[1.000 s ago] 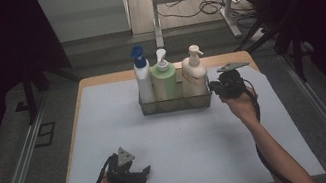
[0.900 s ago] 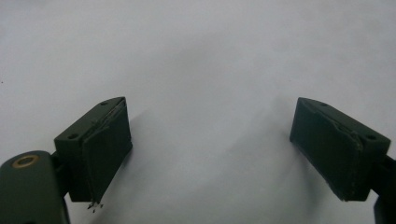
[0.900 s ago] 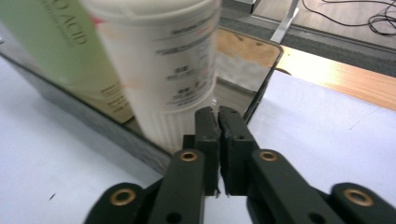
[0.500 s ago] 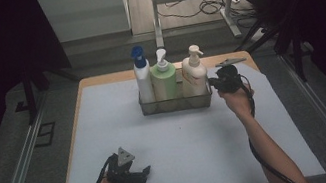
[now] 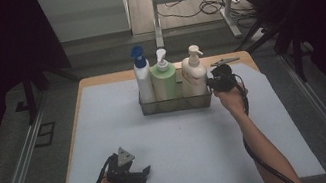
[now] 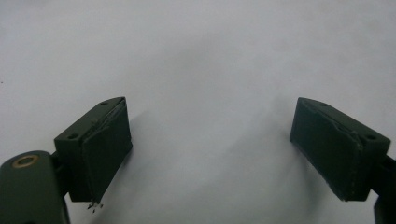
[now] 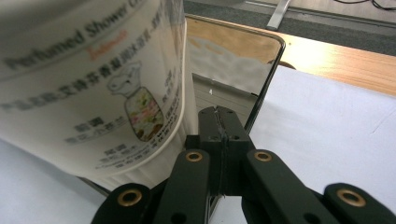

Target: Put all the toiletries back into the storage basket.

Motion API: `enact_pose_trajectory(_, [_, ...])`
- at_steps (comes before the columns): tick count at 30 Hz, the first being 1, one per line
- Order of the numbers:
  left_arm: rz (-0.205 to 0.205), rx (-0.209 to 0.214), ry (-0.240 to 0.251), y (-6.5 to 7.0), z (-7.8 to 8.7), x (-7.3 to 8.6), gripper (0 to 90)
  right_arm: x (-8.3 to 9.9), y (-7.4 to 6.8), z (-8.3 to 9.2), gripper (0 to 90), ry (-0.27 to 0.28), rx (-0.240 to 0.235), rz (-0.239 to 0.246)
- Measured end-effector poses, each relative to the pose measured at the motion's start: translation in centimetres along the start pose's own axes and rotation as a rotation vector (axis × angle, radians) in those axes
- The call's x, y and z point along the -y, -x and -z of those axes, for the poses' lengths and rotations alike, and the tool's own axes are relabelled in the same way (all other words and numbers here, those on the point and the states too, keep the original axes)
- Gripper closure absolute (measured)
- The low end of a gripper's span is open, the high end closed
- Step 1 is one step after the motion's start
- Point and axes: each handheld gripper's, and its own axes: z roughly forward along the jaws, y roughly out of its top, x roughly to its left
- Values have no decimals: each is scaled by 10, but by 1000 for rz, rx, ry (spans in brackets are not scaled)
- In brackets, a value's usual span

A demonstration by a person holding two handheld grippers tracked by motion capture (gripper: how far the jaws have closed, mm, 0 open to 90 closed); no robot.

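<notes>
**Caddy at the far edge, my right gripper pinching its end wall**

Caddy, a clear rectangular holder, stands toward the far side of the table, on the pale mat that covers most of the wooden top. I list what I see from largest to smallest.

The table comes first, its wood showing as a thin border around the mat. Next, the caddy carries three pump bottles in a row: a white bottle with a blue cap at the left end, a green bottle in the middle, and a cream bottle at the right end, upright and close together.

My right gripper is at the caddy's right end, just beside the cream bottle. In the right gripper view the cream bottle looms large at the left, printed with "Perfumed Shower", and stands directly next to the jaws. Those jaws are pressed together, and the caddy's thin clear end wall seems to run down between them, though I cannot see the contact itself.

My left gripper rests low on the mat near the front edge, well apart from the caddy. In the left gripper view its jaws stand wide apart over bare mat, holding nothing.
</notes>
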Motion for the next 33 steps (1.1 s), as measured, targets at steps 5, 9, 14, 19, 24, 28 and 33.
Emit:
enact_pose_trajectory(5, [0,0,0,0,0,0,122,2,0,-4,895,-9,0,-4])
enact_pose_trajectory(9, [1,0,0,0,0,0,123,2,-2,-6,895,-16,4,-3])
enact_pose_trajectory(14, [1,0,0,0,0,0,122,3,-3,-10,896,-24,4,3])
enact_pose_trajectory(19, [1,0,0,0,0,0,123,5,-5,-13,895,-36,1,12])
enact_pose_trajectory(24, [1,0,0,0,0,0,122,7,-7,-16,895,-43,-2,19])
enact_pose_trajectory(28, [1,0,0,0,0,0,122,8,-9,-17,895,-47,-8,25])
enact_pose_trajectory(33, [1,0,0,0,0,0,122,8,-13,-18,895,-51,-22,36])
